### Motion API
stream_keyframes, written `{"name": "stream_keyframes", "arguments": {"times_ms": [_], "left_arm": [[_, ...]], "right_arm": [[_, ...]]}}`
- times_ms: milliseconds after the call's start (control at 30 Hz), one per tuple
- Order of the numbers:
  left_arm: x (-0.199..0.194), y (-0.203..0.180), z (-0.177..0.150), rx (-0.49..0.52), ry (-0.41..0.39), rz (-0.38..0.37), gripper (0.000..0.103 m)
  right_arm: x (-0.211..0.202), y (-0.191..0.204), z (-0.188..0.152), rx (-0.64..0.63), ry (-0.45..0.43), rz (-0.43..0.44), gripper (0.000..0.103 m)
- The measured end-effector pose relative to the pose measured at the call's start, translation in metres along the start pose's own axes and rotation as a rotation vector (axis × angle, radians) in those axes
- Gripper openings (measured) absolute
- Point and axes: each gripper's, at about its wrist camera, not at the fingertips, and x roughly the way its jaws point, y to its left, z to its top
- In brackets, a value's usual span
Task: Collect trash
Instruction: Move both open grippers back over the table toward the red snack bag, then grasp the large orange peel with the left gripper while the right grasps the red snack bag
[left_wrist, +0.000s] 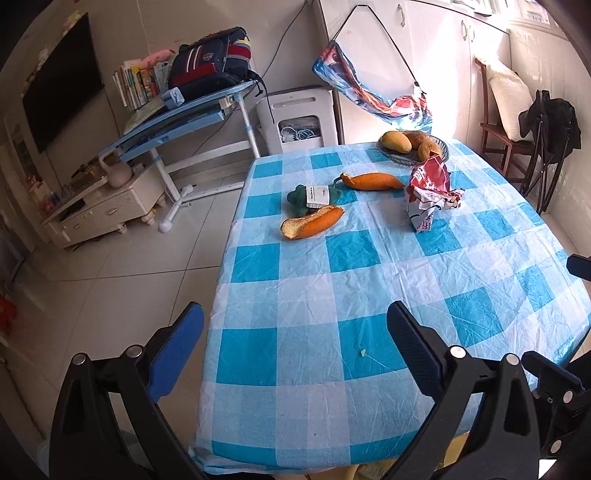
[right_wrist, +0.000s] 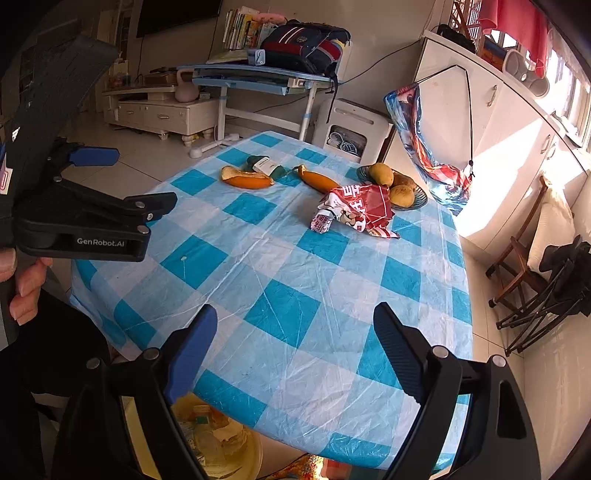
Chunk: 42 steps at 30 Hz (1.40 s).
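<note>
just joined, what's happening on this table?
A person holds two grippers over a checked table, both with jaws open and empty: left gripper, right gripper. Nothing is picked up yet. The trash lies at the far end: two orange peels, a green scrap with a label and a crumpled red wrapper, beside a fruit bowl. A yellow bin with trash sits below the near edge.

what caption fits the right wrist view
Open right gripper over checked table holding peels, wrapper, fruit bowl.
</note>
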Motion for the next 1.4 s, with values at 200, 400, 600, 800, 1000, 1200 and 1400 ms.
{"name": "stream_keyframes", "arguments": {"times_ms": [200,400,600,800,1000,1200,1400], "left_arm": [[0.032,0.002,0.025,0.019,0.001,-0.070,0.096],[0.072,0.001,0.051,0.076,0.010,-0.107,0.096],[0.104,-0.013,0.063,0.144,0.008,-0.150,0.096],[0.136,-0.021,0.071,0.177,0.028,-0.159,0.096],[0.161,-0.024,0.077,0.179,0.050,-0.187,0.085],[0.167,-0.039,0.077,0.238,0.062,-0.215,0.061],[0.166,-0.045,0.075,0.270,0.069,-0.242,0.031]], "right_arm": [[0.032,-0.039,0.000,0.221,0.051,0.194,0.085],[0.063,-0.080,0.013,0.433,0.090,0.324,0.085],[0.092,-0.099,0.040,0.492,0.108,0.366,0.085],[0.130,-0.124,0.050,0.632,0.128,0.413,0.085],[0.152,-0.127,0.050,0.713,0.136,0.451,0.084],[0.168,-0.134,0.046,0.813,0.137,0.524,0.073],[0.175,-0.141,0.041,0.878,0.123,0.598,0.037]]}}
